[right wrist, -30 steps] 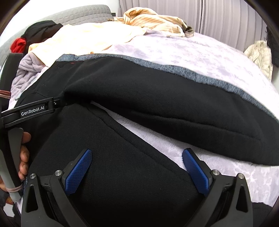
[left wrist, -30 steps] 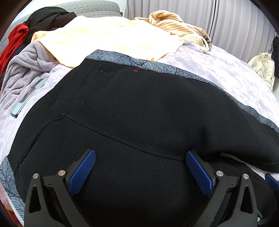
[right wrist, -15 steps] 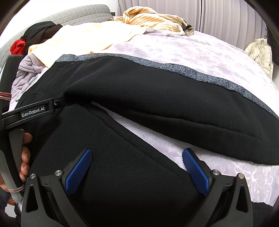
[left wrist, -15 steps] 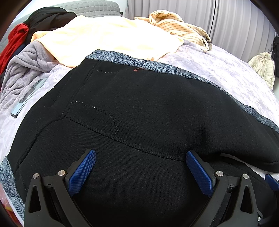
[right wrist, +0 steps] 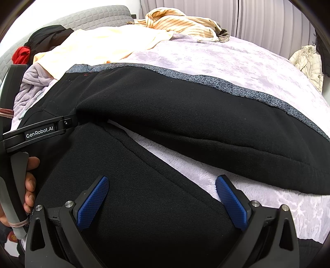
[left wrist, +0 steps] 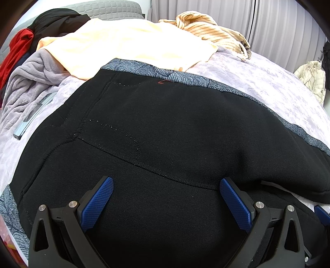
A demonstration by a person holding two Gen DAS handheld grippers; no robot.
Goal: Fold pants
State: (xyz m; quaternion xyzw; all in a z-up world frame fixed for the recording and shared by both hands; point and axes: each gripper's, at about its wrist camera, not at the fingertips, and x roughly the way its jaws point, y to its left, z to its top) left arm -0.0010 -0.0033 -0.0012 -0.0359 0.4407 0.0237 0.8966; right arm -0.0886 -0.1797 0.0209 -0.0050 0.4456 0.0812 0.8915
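Covering most of both views, the lavender bedspread [right wrist: 237, 61] serves as our work surface. On it lie the black pants [left wrist: 165, 134], the task's garment, spread out directly in front of both grippers; their patterned grey waistband [left wrist: 156, 71] faces away from us, and a speckled grey side stripe [right wrist: 226, 84] runs along the far edge of the far leg. In the right wrist view the two legs part, exposing a wedge of bedspread between them.

Beyond the waistband we see a cream garment [left wrist: 127, 47], then a striped beige garment [right wrist: 185, 22] near the curtain, and a heap of red and black clothing [left wrist: 24, 43] against the grey headboard [right wrist: 92, 16]. A grey fleece [left wrist: 26, 74] lies to the left of the pants.

Our left gripper [left wrist: 166, 204] hovers over the seat of the pants, fingers spread wide, grasping nothing. Our right gripper [right wrist: 163, 204] is likewise spread wide and empty, above the inner edge of the near leg. A slim grey-blue device [left wrist: 33, 115] rests just beside the pants.
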